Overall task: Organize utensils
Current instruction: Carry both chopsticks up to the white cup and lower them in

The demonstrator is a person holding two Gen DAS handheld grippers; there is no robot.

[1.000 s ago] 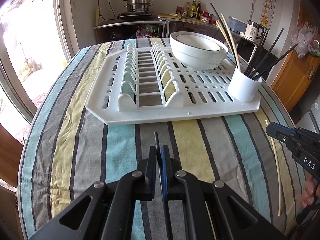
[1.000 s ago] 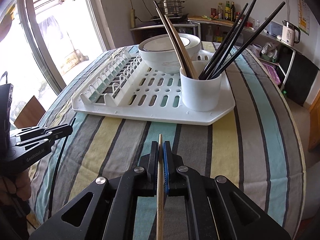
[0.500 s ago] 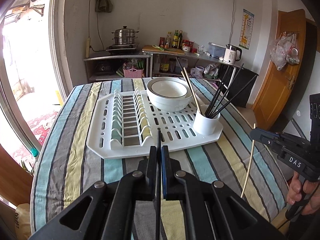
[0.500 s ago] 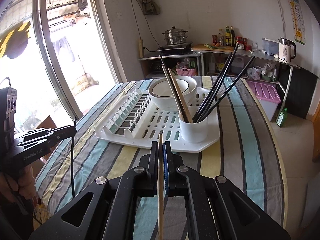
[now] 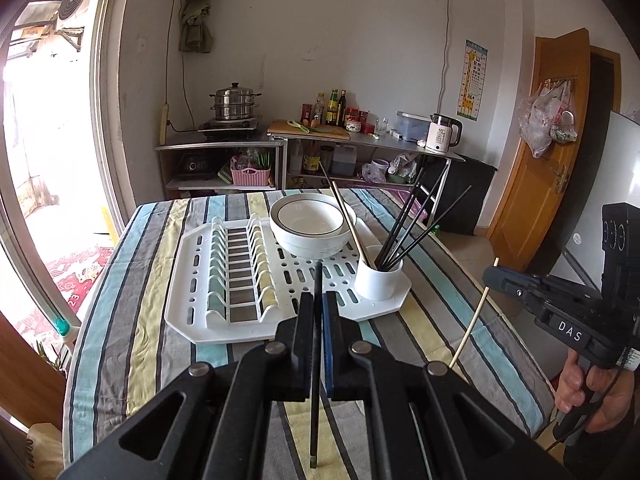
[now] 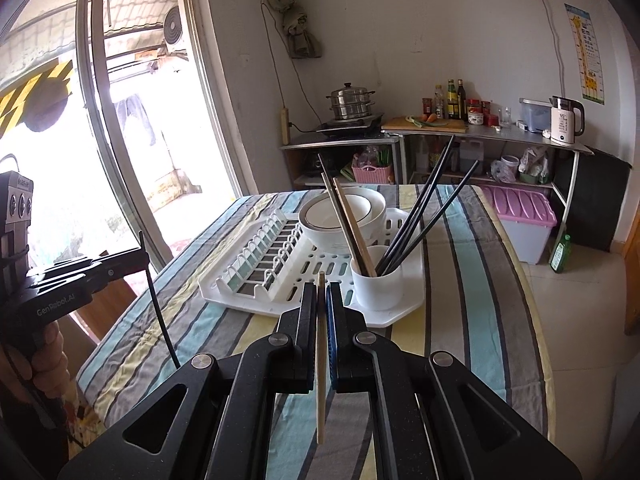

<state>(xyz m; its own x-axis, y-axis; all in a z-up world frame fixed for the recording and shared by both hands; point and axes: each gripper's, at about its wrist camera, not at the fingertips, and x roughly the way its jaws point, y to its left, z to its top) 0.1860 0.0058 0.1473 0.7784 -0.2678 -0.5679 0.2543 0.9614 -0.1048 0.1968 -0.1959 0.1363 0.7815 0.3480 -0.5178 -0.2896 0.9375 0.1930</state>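
My left gripper (image 5: 319, 300) is shut on a black chopstick (image 5: 316, 360) that runs upright between its pads, held above the striped table. My right gripper (image 6: 322, 292) is shut on a pale wooden chopstick (image 6: 321, 360), likewise lifted off the cloth. Each shows in the other's view: the right gripper (image 5: 494, 276) with its wooden chopstick (image 5: 472, 320) at the right, the left gripper (image 6: 138, 258) with its black chopstick (image 6: 160, 312) at the left. Ahead, a white cup (image 5: 378, 282) (image 6: 376, 284) on the rack's near right corner holds several black and two wooden chopsticks.
The white dish rack (image 5: 224, 320) (image 6: 240, 296) lies mid-table with stacked white bowls (image 5: 310, 228) (image 6: 344, 216) at its back. A striped cloth (image 5: 120, 320) covers the table. Behind stand a kitchen counter with a steamer pot (image 5: 234, 106), bottles and a kettle (image 5: 440, 132); a wooden door (image 5: 536, 184) is at right.
Both grippers have risen well above the table with their chopsticks still gripped; the rack and cup now look smaller and farther, and more of the room shows.
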